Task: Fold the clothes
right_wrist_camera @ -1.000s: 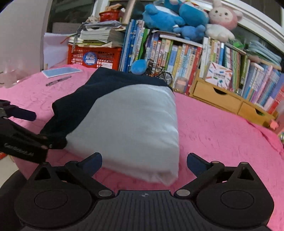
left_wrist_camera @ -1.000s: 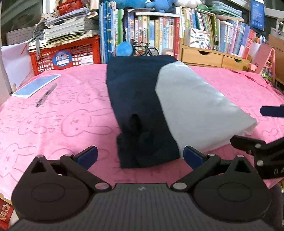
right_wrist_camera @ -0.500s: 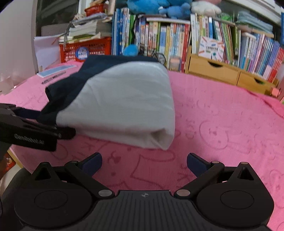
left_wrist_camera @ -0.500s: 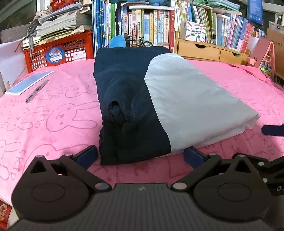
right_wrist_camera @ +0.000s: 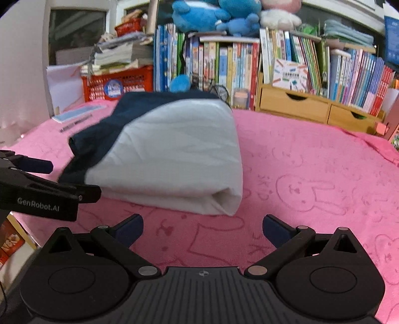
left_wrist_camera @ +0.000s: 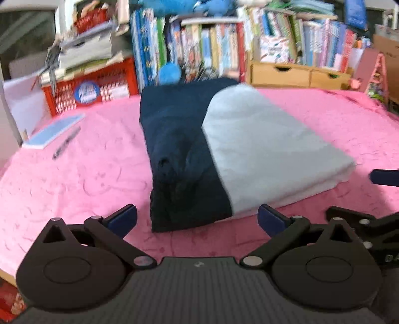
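Note:
A folded garment, navy on its left half and pale grey on its right, lies flat on the pink rabbit-print cloth. In the right wrist view the same folded garment shows its rolled grey edge toward me. My left gripper is open just short of the garment's near navy corner, holding nothing. My right gripper is open and empty over bare pink cloth, a little in front of the grey fold. The left gripper's side shows at the left of the right wrist view.
A blue notebook and a pen lie on the cloth at the left. A red crate of papers, rows of books, wooden drawers and plush toys line the far edge.
Both grippers have drawn back from the garment and risen slightly, staying open. The folded garment lies where it was, now farther from both sets of fingers.

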A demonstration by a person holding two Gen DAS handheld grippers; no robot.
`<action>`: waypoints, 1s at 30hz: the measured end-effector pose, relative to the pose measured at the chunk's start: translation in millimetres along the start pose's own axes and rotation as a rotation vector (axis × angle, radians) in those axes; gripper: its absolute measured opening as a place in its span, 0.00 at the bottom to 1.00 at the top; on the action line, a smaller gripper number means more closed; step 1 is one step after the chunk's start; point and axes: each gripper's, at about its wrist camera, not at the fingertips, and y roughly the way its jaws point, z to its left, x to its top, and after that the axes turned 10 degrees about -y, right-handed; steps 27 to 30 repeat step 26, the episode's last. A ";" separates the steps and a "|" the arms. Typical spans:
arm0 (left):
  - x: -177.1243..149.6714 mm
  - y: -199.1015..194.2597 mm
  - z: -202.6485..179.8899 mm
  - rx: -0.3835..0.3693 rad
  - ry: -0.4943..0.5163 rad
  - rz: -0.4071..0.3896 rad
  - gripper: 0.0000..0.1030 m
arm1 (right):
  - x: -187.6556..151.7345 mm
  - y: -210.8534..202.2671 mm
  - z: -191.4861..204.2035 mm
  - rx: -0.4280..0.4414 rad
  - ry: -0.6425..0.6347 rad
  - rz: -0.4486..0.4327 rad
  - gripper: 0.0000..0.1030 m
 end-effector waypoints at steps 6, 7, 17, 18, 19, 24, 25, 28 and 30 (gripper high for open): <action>4.4 -13.6 -1.2 -0.041 -0.013 -0.011 1.00 | 4.6 -10.5 3.3 0.003 -0.018 -0.025 1.00; 4.6 -13.3 -0.9 -0.042 -0.015 -0.009 1.00 | 5.3 -11.5 3.3 0.004 -0.020 -0.028 1.00; 0.6 -10.0 -0.3 -0.039 -0.023 0.010 1.00 | 5.4 -15.3 3.7 0.007 -0.028 -0.034 1.00; 0.2 -9.5 -0.2 -0.038 -0.023 0.013 1.00 | 5.3 -15.1 3.9 0.007 -0.028 -0.033 1.00; -0.2 -8.9 -0.2 -0.037 -0.023 0.015 1.00 | 5.1 -14.8 4.0 0.007 -0.027 -0.031 1.00; -2.3 -7.8 -0.9 -0.035 -0.022 0.015 1.00 | 3.3 -12.8 3.1 0.008 -0.021 -0.023 1.00; -2.7 -7.6 -1.4 -0.034 -0.021 0.013 1.00 | 3.0 -12.3 2.9 0.009 -0.021 -0.021 1.00; -3.0 -7.5 -2.0 -0.033 -0.019 0.012 1.00 | 2.7 -12.2 2.8 0.009 -0.021 -0.020 1.00; -3.0 -7.5 -2.0 -0.033 -0.019 0.012 1.00 | 2.7 -12.2 2.8 0.009 -0.021 -0.020 1.00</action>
